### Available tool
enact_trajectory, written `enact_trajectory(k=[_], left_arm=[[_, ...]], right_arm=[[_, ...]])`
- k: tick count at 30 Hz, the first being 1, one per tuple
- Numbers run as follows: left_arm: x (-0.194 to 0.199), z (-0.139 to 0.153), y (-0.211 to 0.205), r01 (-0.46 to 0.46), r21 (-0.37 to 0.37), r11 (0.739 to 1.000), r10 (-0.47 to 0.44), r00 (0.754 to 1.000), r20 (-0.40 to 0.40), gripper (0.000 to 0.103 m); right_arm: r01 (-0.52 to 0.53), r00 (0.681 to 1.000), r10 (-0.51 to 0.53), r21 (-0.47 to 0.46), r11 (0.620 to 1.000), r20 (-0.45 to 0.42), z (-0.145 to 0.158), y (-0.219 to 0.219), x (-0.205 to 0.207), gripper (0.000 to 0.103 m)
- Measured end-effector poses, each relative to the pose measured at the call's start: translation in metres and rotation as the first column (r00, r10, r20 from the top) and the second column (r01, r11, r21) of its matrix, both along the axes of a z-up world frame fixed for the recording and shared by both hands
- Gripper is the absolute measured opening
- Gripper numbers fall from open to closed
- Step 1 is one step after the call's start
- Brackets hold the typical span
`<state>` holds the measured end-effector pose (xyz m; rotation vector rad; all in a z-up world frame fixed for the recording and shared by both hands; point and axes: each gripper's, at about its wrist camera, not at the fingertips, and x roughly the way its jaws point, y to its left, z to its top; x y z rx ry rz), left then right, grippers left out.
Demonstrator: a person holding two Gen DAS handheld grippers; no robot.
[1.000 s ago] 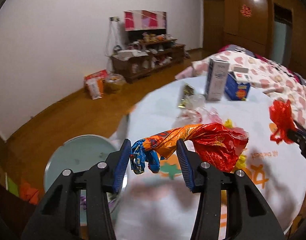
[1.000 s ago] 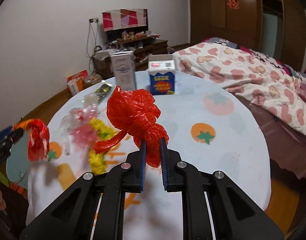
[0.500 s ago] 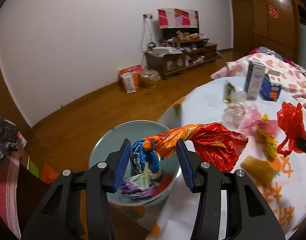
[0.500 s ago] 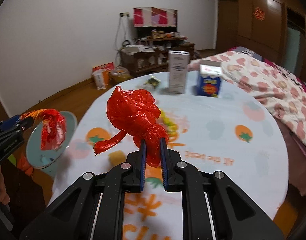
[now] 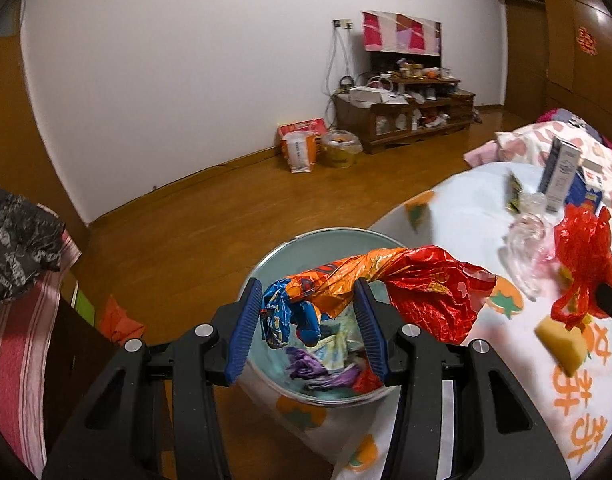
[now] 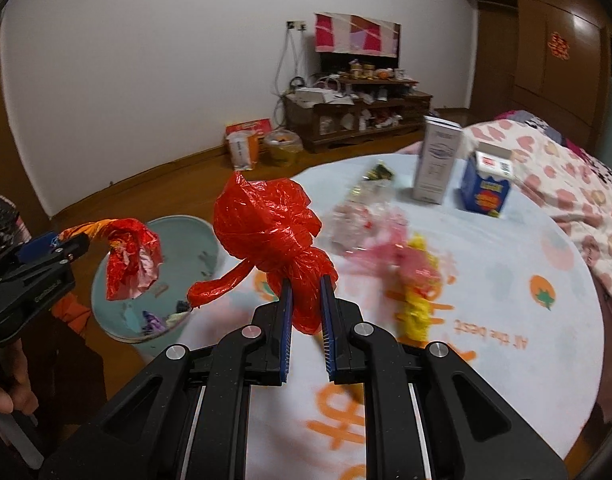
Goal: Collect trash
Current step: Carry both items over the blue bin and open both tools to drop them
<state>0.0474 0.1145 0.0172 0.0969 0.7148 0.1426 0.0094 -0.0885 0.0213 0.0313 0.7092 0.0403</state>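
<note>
My left gripper point(image 5: 308, 312) is shut on a crumpled orange, red and blue snack wrapper point(image 5: 406, 284) and holds it over the pale blue trash bin point(image 5: 266, 264), which holds several wrappers. The wrapper point(image 6: 130, 256) and bin point(image 6: 178, 232) also show in the right wrist view. My right gripper point(image 6: 306, 308) is shut on a knotted red plastic bag point(image 6: 266, 228), held above the table's left part, right of the bin. That bag point(image 5: 582, 252) shows at the right of the left wrist view.
The round table point(image 6: 506, 312) has a fruit-print cloth with clear, pink and yellow wrappers point(image 6: 414, 276), a white carton point(image 6: 436, 164) and a blue carton point(image 6: 486, 184). A yellow sponge point(image 5: 562, 340) lies near its edge. A bed point(image 6: 566, 172) stands behind, a striped seat point(image 5: 14, 320) at left.
Both grippers have swung left towards the bin. The snack wrapper has gone from over the table to over the bin. The red bag has moved closer to the bin. Both grips are unchanged.
</note>
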Motion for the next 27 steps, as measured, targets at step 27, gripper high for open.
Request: enact_trajectory(k=[27], left_arm=[[0.031, -0.021, 0.066, -0.194, -0.027, 0.981, 0.192, 0.980, -0.054, 0.047]], right_arm=[[-0.092, 0.993, 0.091, -0.010, 0.996, -0.078, -0.025, 0.084, 0.071, 0.015]])
